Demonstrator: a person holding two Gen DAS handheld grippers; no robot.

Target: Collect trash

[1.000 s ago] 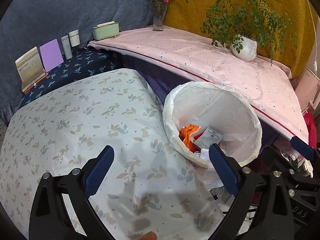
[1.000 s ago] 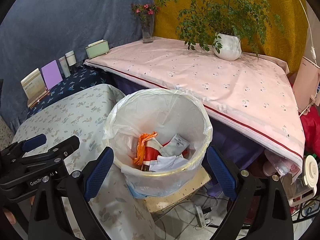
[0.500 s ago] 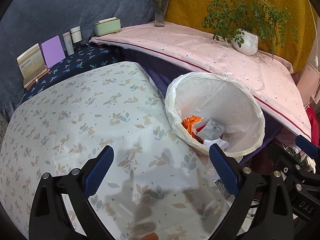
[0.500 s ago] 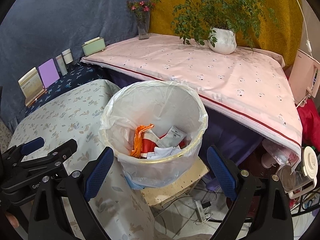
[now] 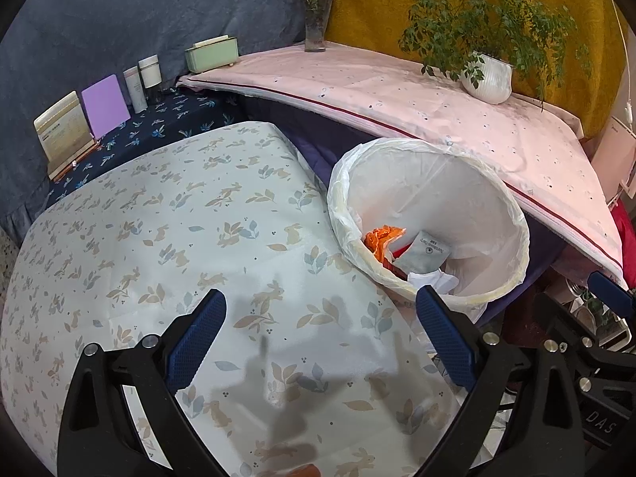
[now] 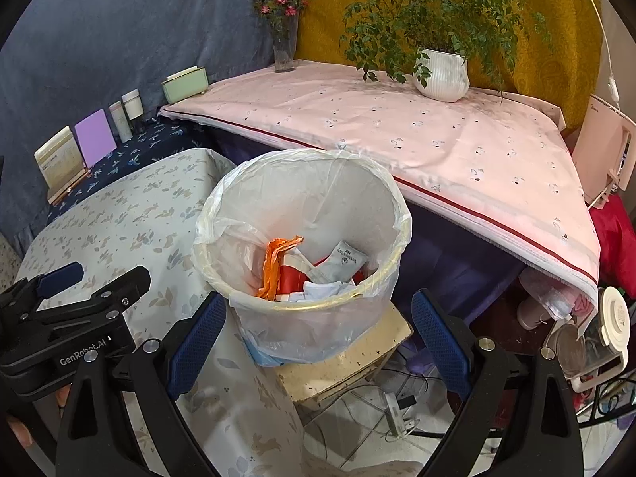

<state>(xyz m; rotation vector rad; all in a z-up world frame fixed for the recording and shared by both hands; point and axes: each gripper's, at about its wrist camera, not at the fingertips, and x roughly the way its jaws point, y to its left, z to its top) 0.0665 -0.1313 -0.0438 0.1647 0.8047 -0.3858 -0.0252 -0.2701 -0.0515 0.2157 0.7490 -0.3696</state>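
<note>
Nearest in the left wrist view, the left gripper [image 5: 320,338] hangs with its two blue-padded fingers [image 5: 196,342] spread wide and nothing between them, above a table draped in a pale cloth [image 5: 167,246] printed with rabbits and leaves. In the right wrist view the right gripper [image 6: 318,338] is likewise released and empty, its fingers framing the near wall of the trash bin [image 6: 318,330].

The one bin stands just beside the table's edge, on a small, scuffed wooden stool [image 6: 349,361]. It is round, lined with a translucent white bag [image 6: 222,230] folded over a yellowish rim. Inside lie four kinds of trash that can be told apart: a crumpled orange wrapper [image 6: 274,266], a grey sachet [image 6: 344,264] with printed text, a red piece [image 6: 292,280] and white crumpled paper [image 6: 322,290].

Beyond the bin, a lower surface under a pink cloth [image 6: 417,135] with a dark red stripe runs to the back. On it stand one white ribbed pot [image 6: 441,75] holding a leafy green plant, one glass vase [image 6: 284,51] of pink flowers, and one pale green box [image 6: 185,85]. To the left, on dark blue floral cloth, lean a purple card [image 6: 95,137] and a cream calendar [image 6: 59,161], with two small bottles [image 6: 127,113] beside them. Behind hang blue and mustard fabric backdrops. Cables lie on the floor near the stool.
</note>
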